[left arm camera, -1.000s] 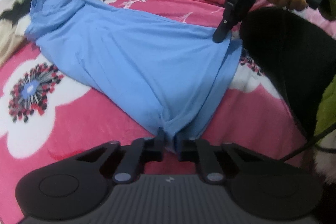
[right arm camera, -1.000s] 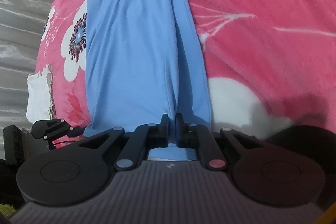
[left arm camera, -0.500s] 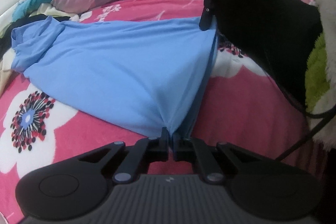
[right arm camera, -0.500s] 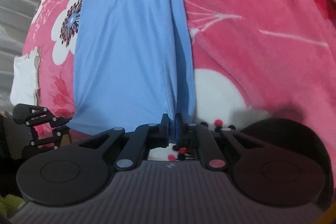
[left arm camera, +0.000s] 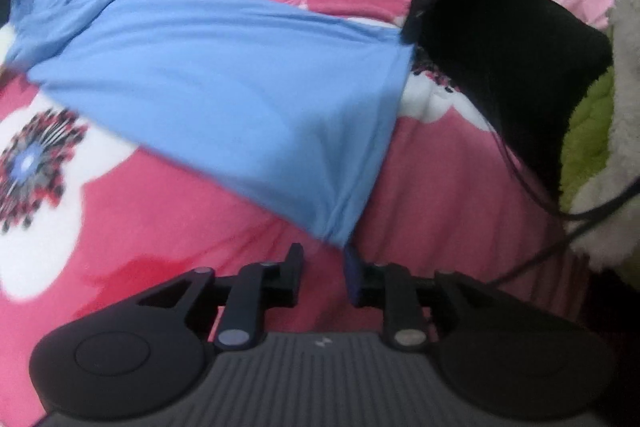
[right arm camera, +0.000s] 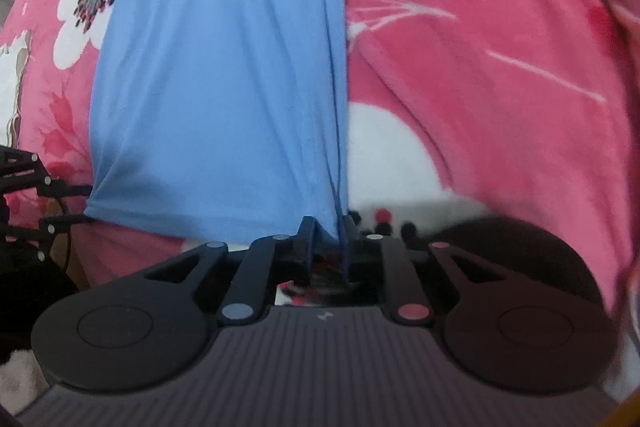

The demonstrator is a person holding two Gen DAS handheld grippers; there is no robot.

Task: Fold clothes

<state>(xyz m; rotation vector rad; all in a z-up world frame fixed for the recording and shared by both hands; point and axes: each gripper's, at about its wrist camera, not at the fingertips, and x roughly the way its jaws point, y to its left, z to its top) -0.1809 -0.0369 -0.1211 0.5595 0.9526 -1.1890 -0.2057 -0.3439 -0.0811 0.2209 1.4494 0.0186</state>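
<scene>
A moment ago both my jaws pinched corners of the blue garment (left arm camera: 240, 95). Now my left jaws (left arm camera: 322, 277) are opening, apart, the corner lying just ahead of them on the pink floral bed (left arm camera: 168, 219). My right jaws (right arm camera: 326, 247) are opening too, cloth still between them, pads barely gripping. The fold looks laid down; I'm releasing it.

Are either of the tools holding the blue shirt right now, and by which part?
Both tools are opening. The left tool has let go of the blue shirt's corner; the right tool has a corner between its parted jaws, unpinched.
</scene>
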